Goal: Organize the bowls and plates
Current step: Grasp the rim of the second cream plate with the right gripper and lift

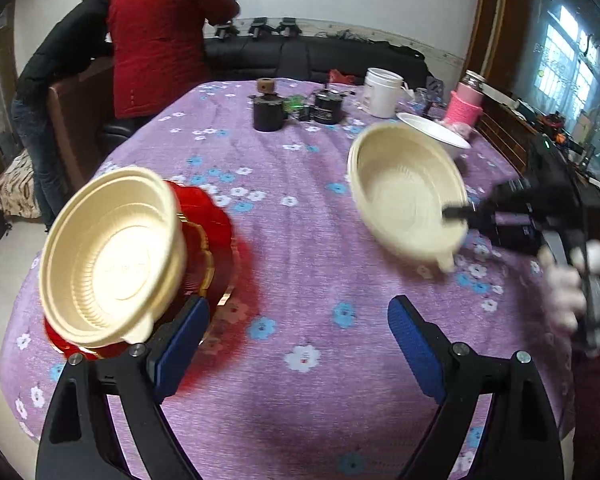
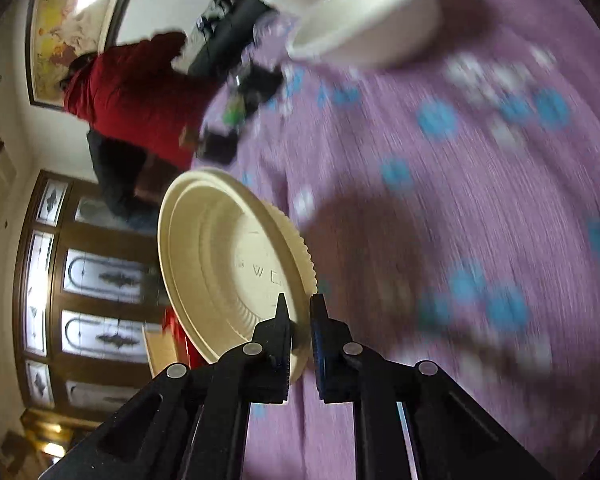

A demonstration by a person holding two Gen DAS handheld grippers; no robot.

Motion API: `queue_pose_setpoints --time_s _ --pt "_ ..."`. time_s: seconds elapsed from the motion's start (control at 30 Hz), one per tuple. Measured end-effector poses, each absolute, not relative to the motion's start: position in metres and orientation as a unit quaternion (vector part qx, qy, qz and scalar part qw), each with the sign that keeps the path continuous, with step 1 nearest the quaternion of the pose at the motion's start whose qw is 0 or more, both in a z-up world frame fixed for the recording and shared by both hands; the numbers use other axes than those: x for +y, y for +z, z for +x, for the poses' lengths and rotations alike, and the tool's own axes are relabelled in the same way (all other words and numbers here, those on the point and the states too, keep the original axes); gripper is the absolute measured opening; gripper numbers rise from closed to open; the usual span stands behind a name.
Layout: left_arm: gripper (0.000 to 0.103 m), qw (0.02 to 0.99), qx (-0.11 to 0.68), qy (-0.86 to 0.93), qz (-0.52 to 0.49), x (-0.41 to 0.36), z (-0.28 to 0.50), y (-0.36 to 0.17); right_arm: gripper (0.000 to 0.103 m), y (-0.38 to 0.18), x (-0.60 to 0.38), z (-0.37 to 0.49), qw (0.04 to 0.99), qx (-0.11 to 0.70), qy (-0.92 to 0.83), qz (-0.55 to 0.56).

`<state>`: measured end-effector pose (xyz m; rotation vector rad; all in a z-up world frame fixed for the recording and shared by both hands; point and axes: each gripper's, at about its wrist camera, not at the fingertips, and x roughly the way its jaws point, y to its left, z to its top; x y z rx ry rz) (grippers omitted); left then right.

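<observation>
On the purple flowered tablecloth (image 1: 300,248), the sorting of plates and bowls is partly done. At the near left edge a cream bowl (image 1: 112,256) sits nested on a red plate (image 1: 216,224), apparently the start of a stack placed there to keep like items together. Whether the bowl sits level on the plate is not clear; it appears tilted toward the camera, and lens distortion may account for that.

The right gripper (image 1: 456,213) is clamped hard on the near rim of a second cream bowl (image 1: 404,196). From the right wrist view the right gripper (image 2: 300,312) has one finger inside the wall and the other outside, with only the thin rim between them. The second cream bowl (image 2: 236,264) hangs steeply tipped from that one pinch point, which explains its tilted attitude above the cloth. A gloved hand (image 1: 580,288) works the handle.

The left gripper (image 1: 300,328) stands wide apart and holds nothing, hovering low just beside the stack, probably ready to steady it.

A white bowl (image 1: 436,130) rests farther back on the right, near a white cup (image 1: 382,92), not yet gathered.

Judgement: a rim pinch on light plastic offers little hold; the bowl could swing or slip if moved quickly. Blur in the right wrist view limits further detail.
</observation>
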<state>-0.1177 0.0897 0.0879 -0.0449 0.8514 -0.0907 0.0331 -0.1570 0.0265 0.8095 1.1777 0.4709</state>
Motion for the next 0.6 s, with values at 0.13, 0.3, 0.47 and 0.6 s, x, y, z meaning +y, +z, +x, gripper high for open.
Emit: queue_pose_setpoints --time_s 0.13,0.3,0.47,0.6 --pt "0.090 0.903 0.423 -0.069 -0.033 0.077 -0.110 0.087 0.011 0.015 -0.163 -0.002 0.705 0.564 0.228 0.364" --pt "0.090 0.895 0.436 -0.076 -0.050 0.065 -0.095 0.083 0.016 0.020 -0.163 -0.010 0.768 0.525 0.204 0.303" --pt "0.090 0.893 0.443 -0.064 -0.038 0.054 -0.085 0.080 0.017 0.022 -0.150 -0.010 0.815 0.471 0.207 0.267" --pt "0.090 0.891 0.449 -0.058 -0.040 0.046 -0.071 0.073 0.019 0.018 -0.150 -0.010 0.827 0.464 0.198 0.247"
